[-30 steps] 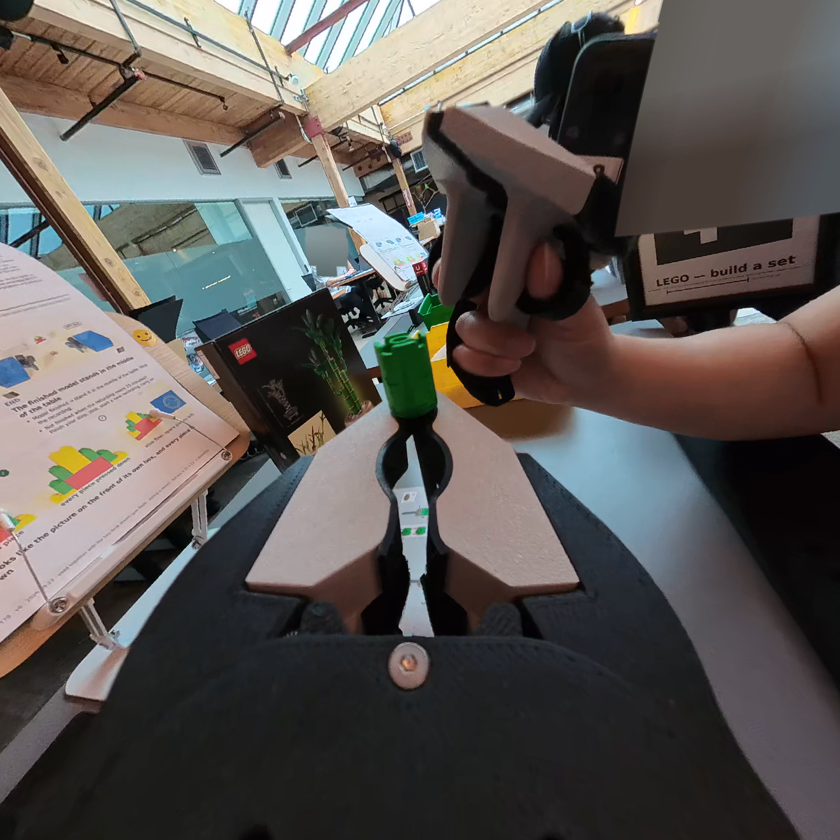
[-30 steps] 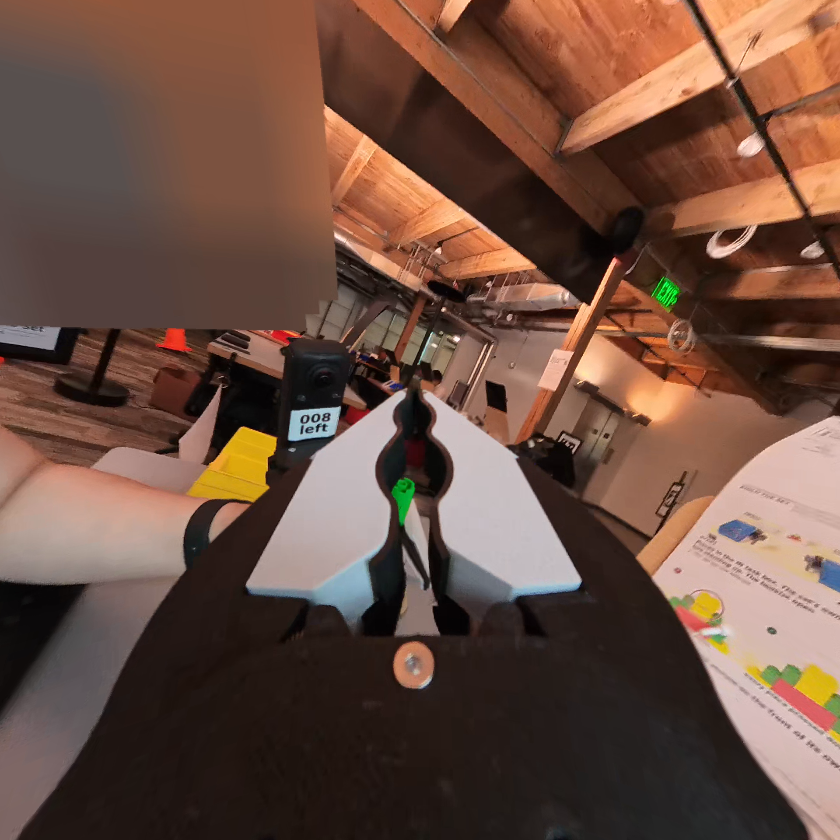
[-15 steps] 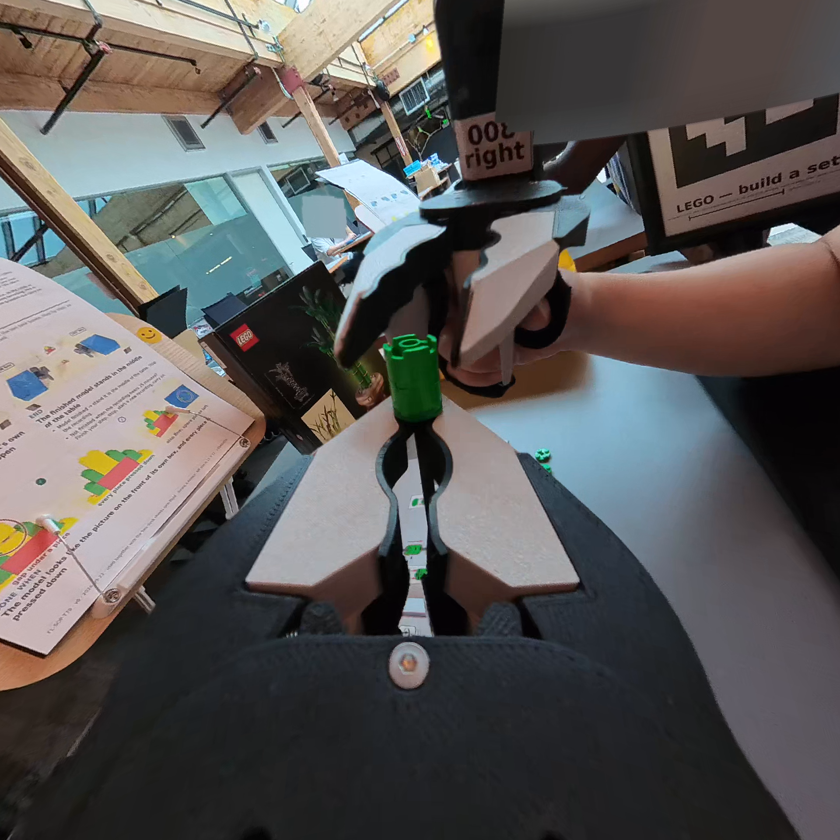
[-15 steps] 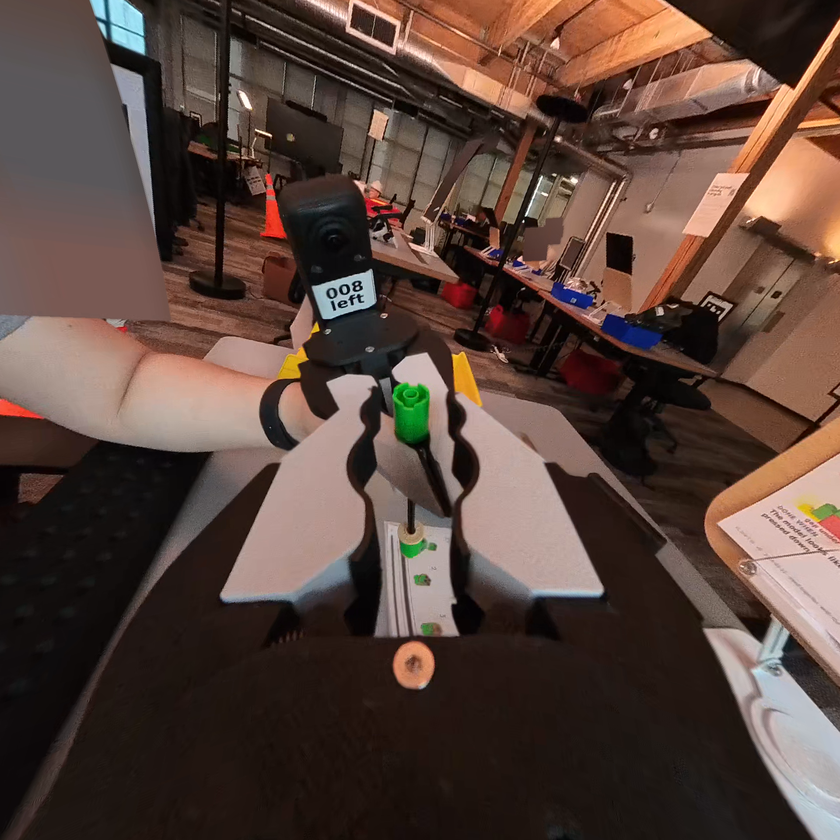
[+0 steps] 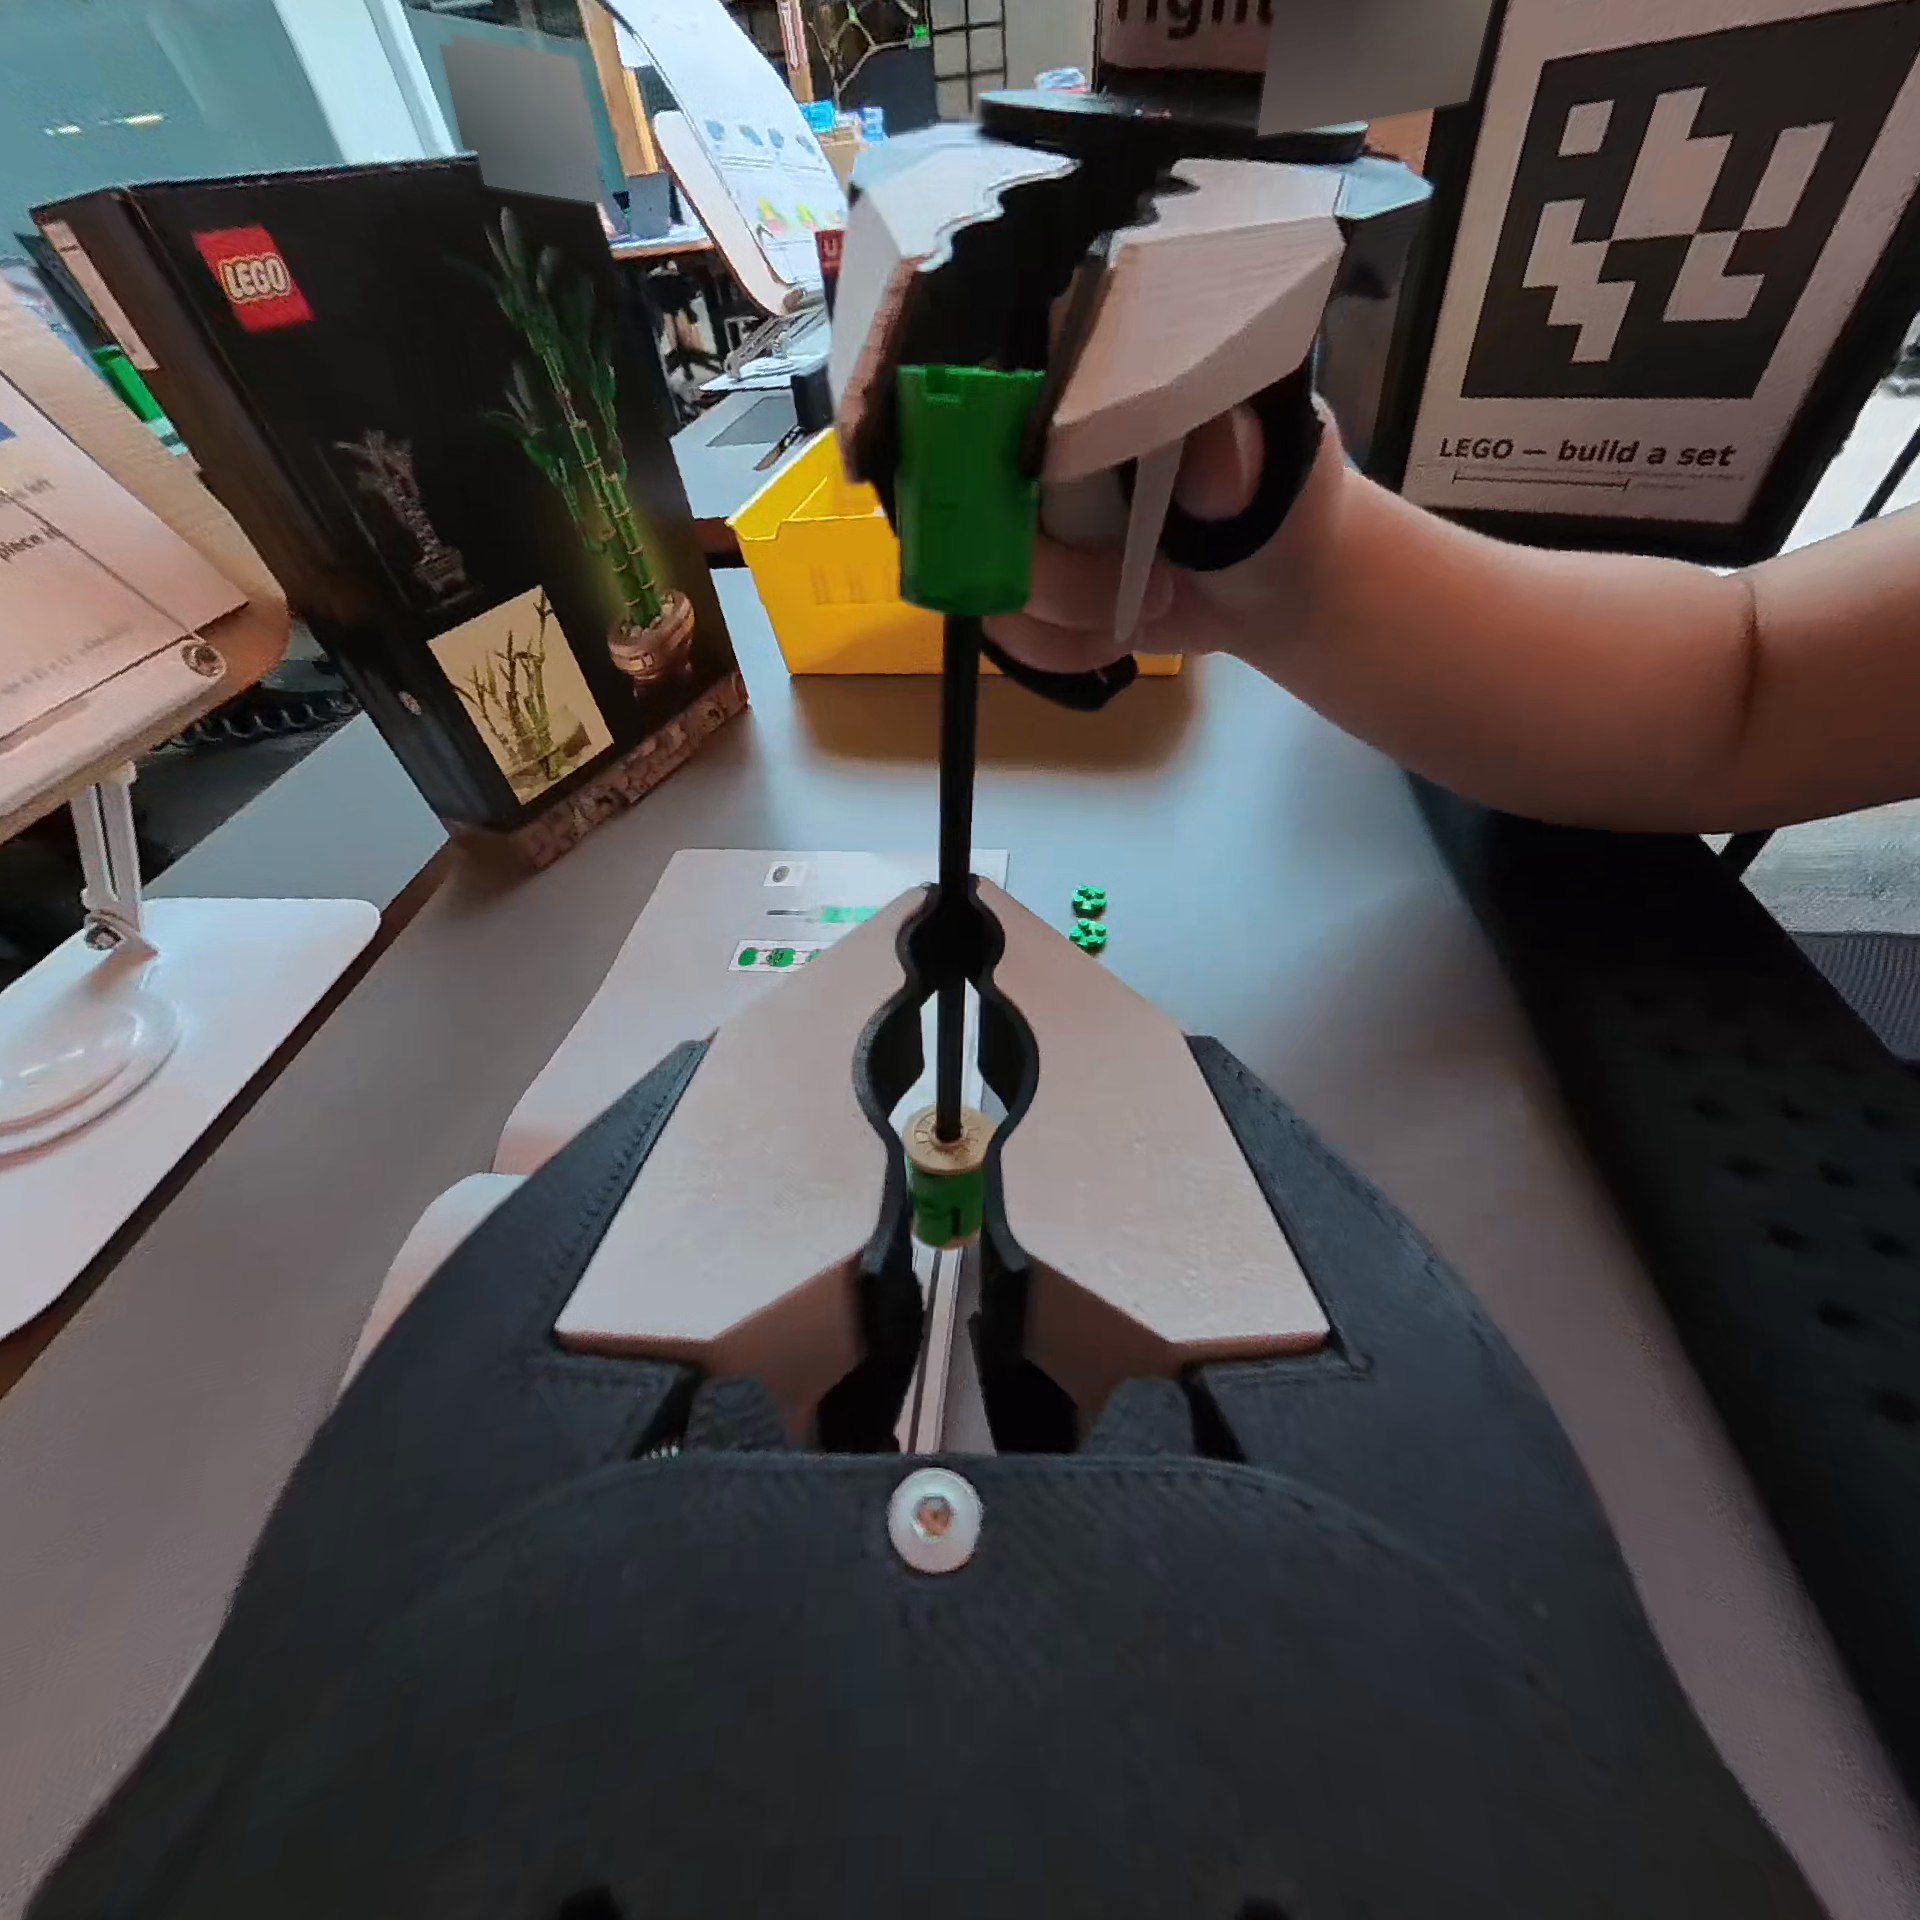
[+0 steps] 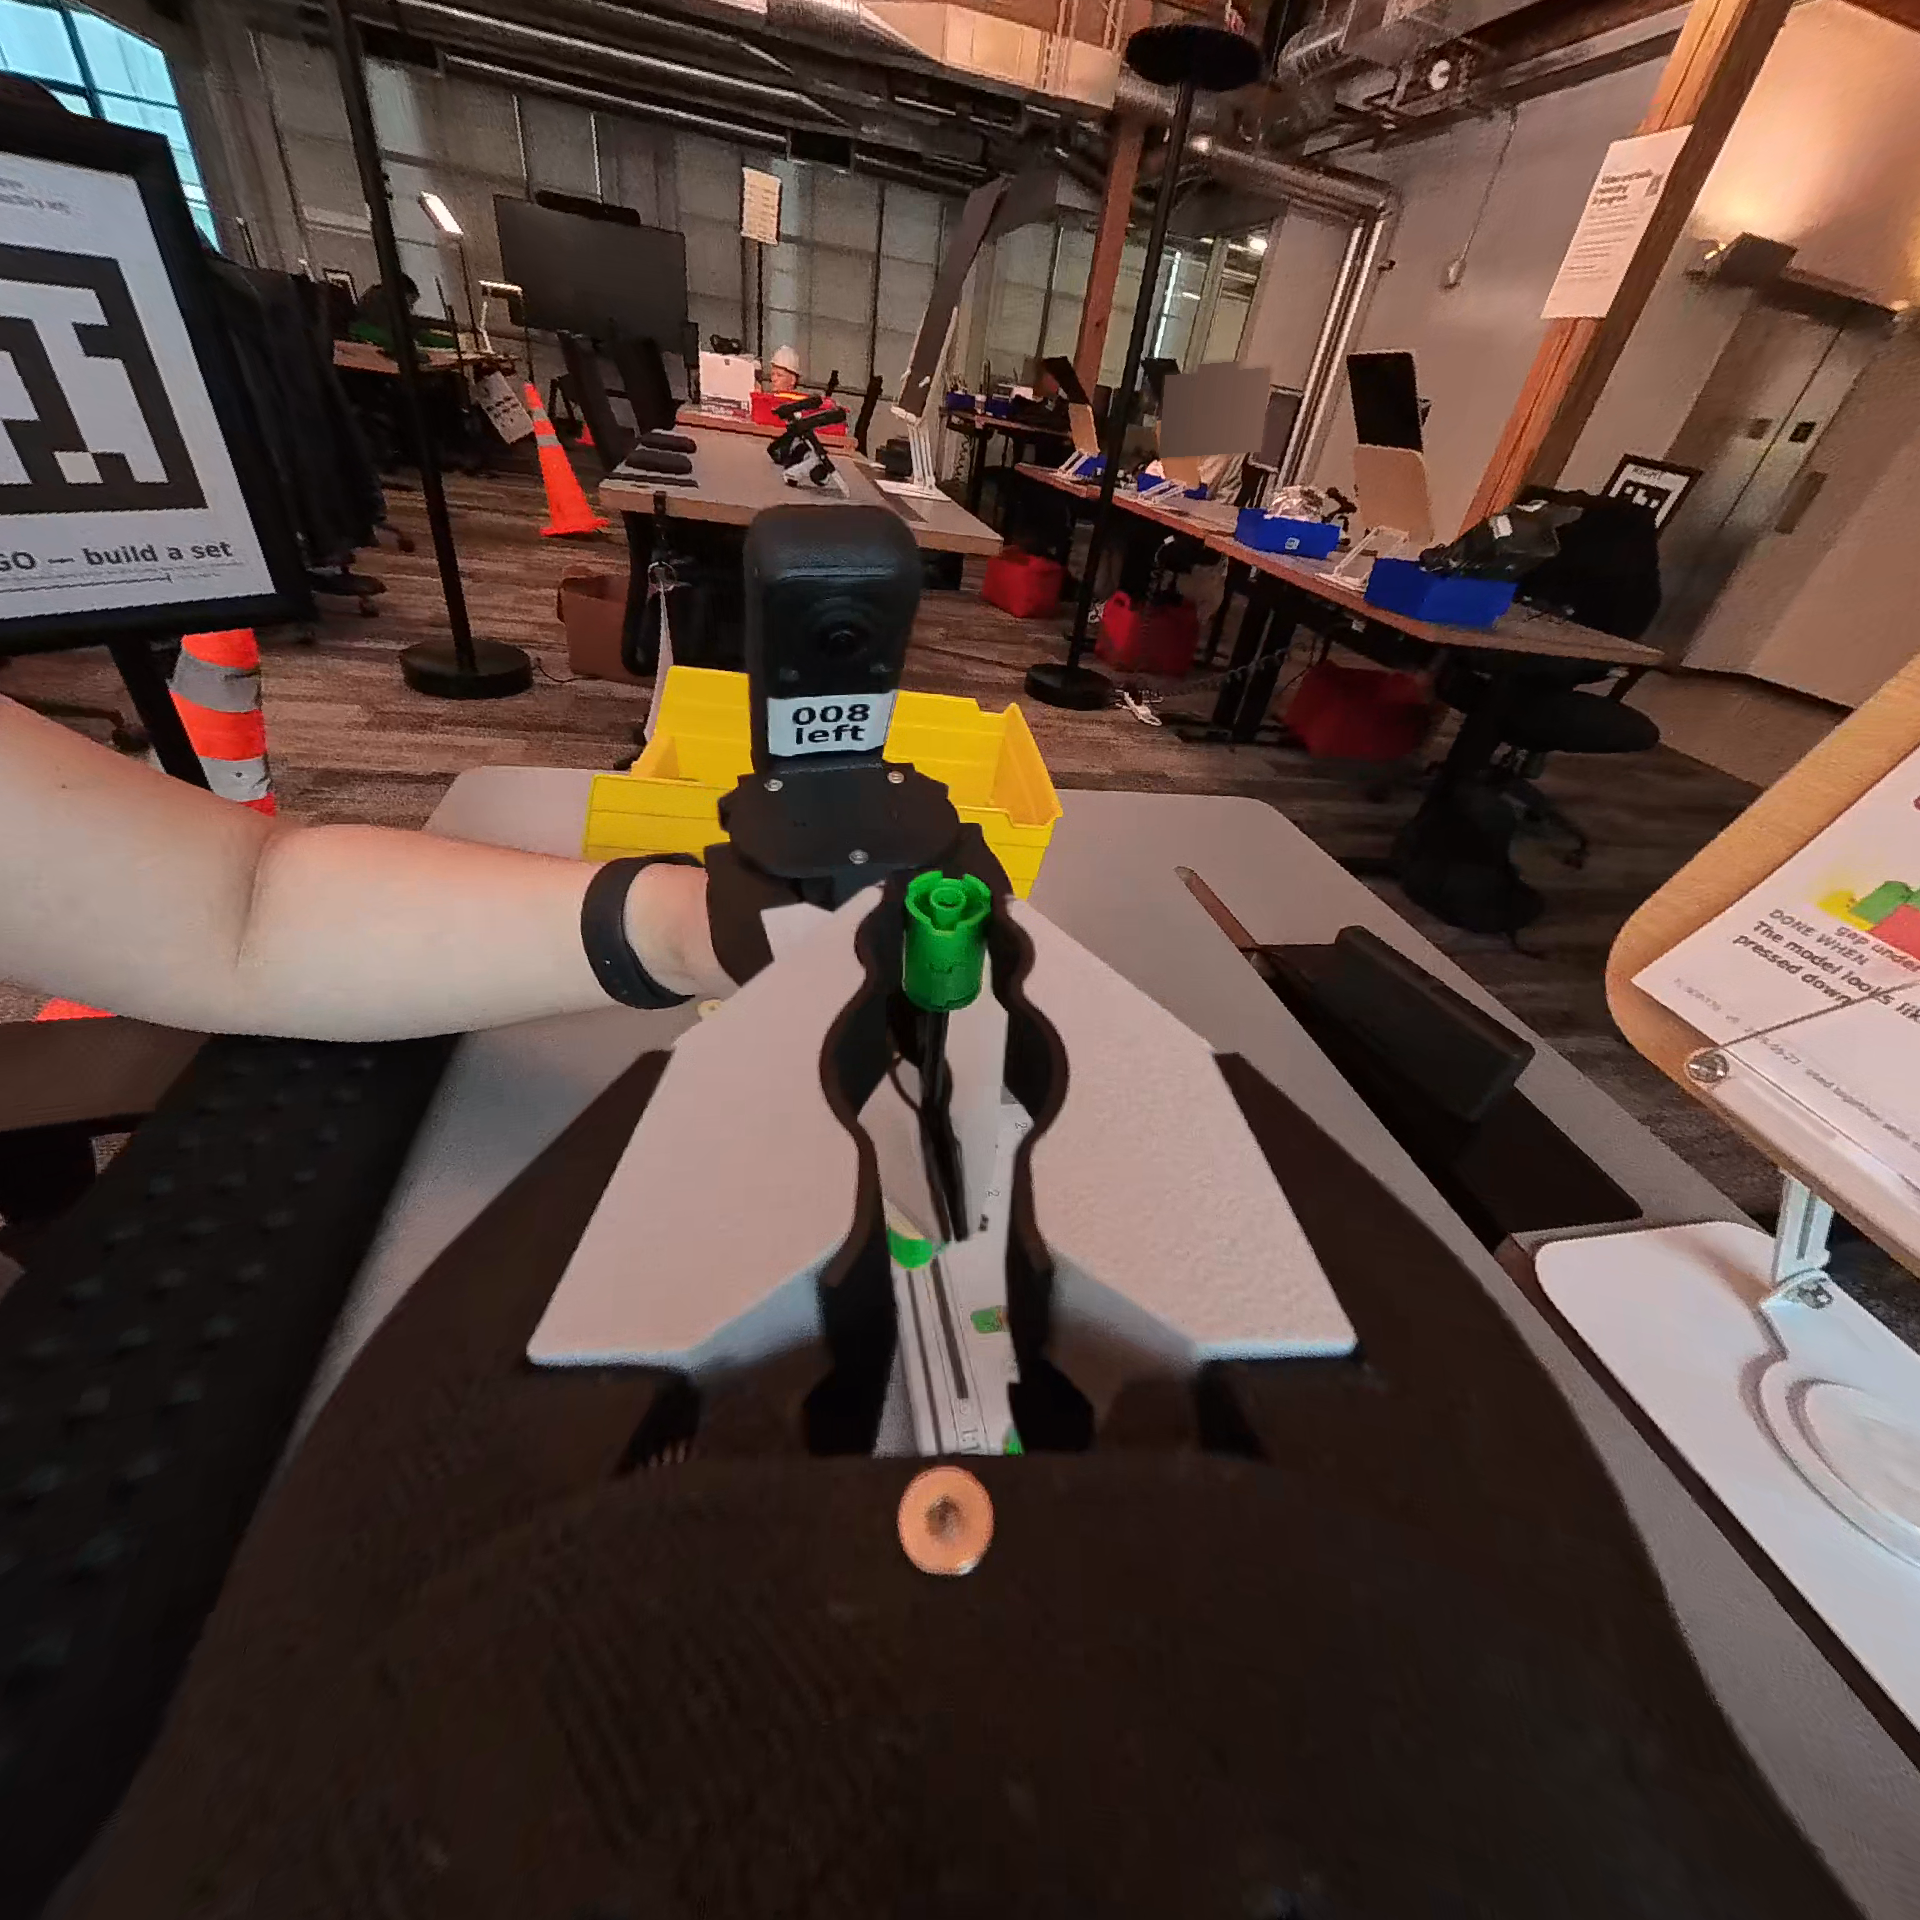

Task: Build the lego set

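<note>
My left fingers (image 5: pixel 951 914) are clamped on the thin black rod (image 5: pixel 954 769), and my right fingers (image 6: pixel 940 935) are clamped on the green cylinder piece (image 6: pixel 942 951) at its top; half a second ago the cylinder sat just above my left fingertips, now a long part of rod shows between them. So I judge the piece is sliding up or off. Both hands are above the surface (image 5: pixel 1299 831), the grippers facing each other, the right hand (image 5: pixel 1174 561) higher and farther.

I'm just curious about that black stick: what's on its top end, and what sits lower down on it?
A green cylinder caps the black rod, pinched by the right claw. Lower down sit a tan ring and small green piece; the left claw hides the rest.
</note>
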A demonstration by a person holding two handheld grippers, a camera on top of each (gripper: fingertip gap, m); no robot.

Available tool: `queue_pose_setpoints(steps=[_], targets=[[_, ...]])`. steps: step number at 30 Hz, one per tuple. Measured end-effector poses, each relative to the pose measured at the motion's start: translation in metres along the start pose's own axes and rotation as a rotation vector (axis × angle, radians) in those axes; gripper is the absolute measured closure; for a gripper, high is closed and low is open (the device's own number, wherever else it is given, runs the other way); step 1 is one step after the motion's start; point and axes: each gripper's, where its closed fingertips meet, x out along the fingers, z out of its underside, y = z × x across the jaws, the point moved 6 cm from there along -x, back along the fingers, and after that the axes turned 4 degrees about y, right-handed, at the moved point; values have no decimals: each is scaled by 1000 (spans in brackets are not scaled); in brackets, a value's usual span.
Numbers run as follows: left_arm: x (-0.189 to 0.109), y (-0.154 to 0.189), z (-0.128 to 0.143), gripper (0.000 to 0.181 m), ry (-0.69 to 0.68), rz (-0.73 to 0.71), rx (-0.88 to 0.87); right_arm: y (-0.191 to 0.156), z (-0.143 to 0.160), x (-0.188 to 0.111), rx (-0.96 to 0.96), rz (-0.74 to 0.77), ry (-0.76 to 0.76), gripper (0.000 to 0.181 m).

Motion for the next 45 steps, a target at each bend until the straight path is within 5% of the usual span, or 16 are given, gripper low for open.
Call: queue_pose_setpoints(steps=[4,6,8,11,14,18,21,24,27,30,34,37,40,43,45], targets=[[-3,-1,-4,181,8,-29,54,-1,-4,-3,-60,10,14,148],[-5,-1,-8,181,14,-47,86,-10,-21,-11,-137,-9,124,154],[-7,0,-11,181,10,-60,114,-18,-36,-20,-204,1,256,181],[-7,1,-11,181,-29,-95,185,-15,-35,-12,-77,-15,166,181],[-6,2,-12,181,-52,-136,257,-30,-52,-9,-65,-64,240,181],[-7,5,-18,181,-41,-160,310,-23,-29,0,-132,-6,96,181],[-9,6,-21,181,-15,-163,323,-31,-44,-9,-152,-47,266,181],[-9,6,-22,181,-14,-171,338,-21,-27,-1,-129,-15,140,181],[-8,7,-20,181,-14,-172,348,-29,-48,-11,-147,-2,334,181],[-9,8,-25,181,13,-171,349,-29,-31,-2,-193,5,221,181],[-12,9,-30,181,44,-170,347,-36,-41,-7,-215,0,348,181],[-12,8,-27,181,-5,-184,362,-24,-27,3,-119,10,255,181],[-10,10,-29,181,17,-166,349,-36,-47,-9,-217,40,387,181],[-10,9,-29,181,-9,-178,366,-28,-28,3,-169,25,258,181],[-10,9,-28,181,-4,-185,377,-33,-39,-3,-153,17,361,181]])
